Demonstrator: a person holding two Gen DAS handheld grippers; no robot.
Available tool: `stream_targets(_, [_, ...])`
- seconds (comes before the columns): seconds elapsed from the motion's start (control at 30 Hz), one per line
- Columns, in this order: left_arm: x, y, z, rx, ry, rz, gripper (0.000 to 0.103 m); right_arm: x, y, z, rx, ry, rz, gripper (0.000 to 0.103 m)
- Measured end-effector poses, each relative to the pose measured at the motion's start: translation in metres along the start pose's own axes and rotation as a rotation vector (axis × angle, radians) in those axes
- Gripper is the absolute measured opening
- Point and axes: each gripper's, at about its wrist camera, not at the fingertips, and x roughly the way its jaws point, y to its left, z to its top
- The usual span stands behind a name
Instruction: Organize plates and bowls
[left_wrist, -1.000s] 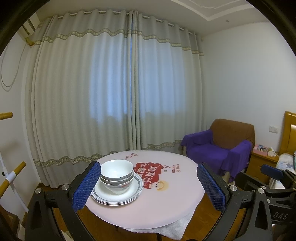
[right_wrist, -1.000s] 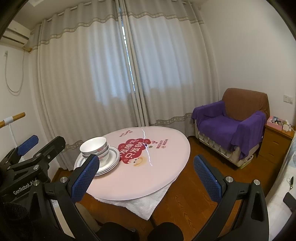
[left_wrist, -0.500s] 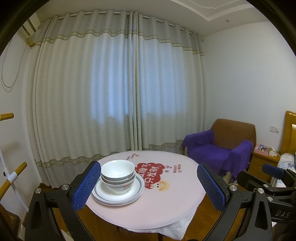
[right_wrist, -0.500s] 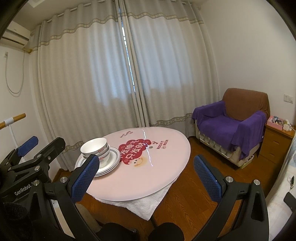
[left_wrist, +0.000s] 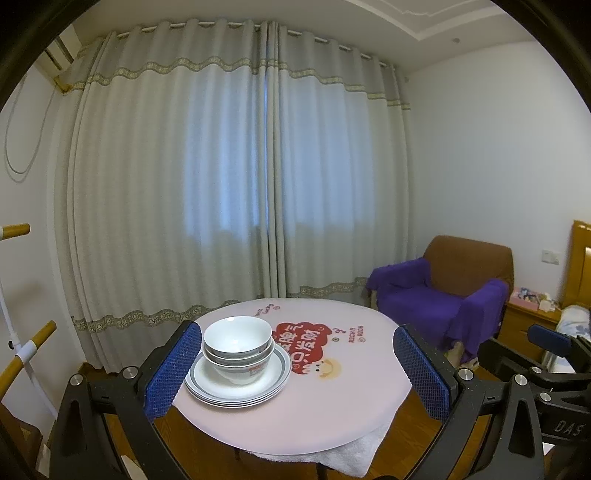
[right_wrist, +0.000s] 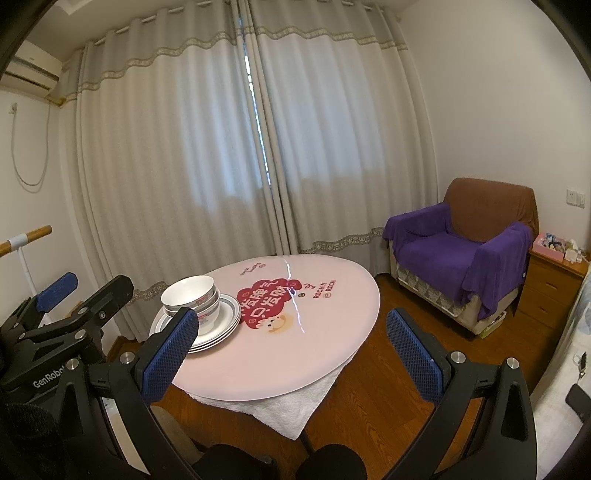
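Note:
A stack of white bowls (left_wrist: 238, 349) sits on a stack of white plates with grey rims (left_wrist: 258, 387) at the left side of a round pink table (left_wrist: 317, 413). The same bowls (right_wrist: 190, 295) and plates (right_wrist: 225, 326) show in the right wrist view. My left gripper (left_wrist: 295, 373) is open and empty, held back from the table's near edge, its left pad close to the stack. My right gripper (right_wrist: 291, 350) is open and empty, back from the table and to the right of the left gripper.
A white cloth (right_wrist: 291, 406) hangs under the table's near edge. An armchair with a purple throw (right_wrist: 465, 254) stands at the right, with a wooden cabinet (right_wrist: 550, 291) beside it. Curtains (left_wrist: 240, 184) hang behind the table. The floor is dark wood.
The left wrist view has shifted slightly, so the table and stack sit a little more to the right. Both grippers stay open. The dishes have not moved.

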Motion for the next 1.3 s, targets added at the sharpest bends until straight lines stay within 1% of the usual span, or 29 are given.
stream_targets(0.23, [-0.002,-0.001,0.001,0.004,-0.014,-0.001,0.102,0.000,0.000,0.000,0.000,-0.001,0.001,0.103])
stream_targets(0.7, [0.000,-0.001,-0.007,0.009,-0.035,-0.001,0.102,-0.001,0.000,-0.001,0.002,-0.004,0.003,0.103])
stream_targets(1.3, [0.004,-0.004,-0.009,0.015,-0.037,0.000,0.102,0.001,0.005,-0.004,0.002,0.001,0.006,0.103])
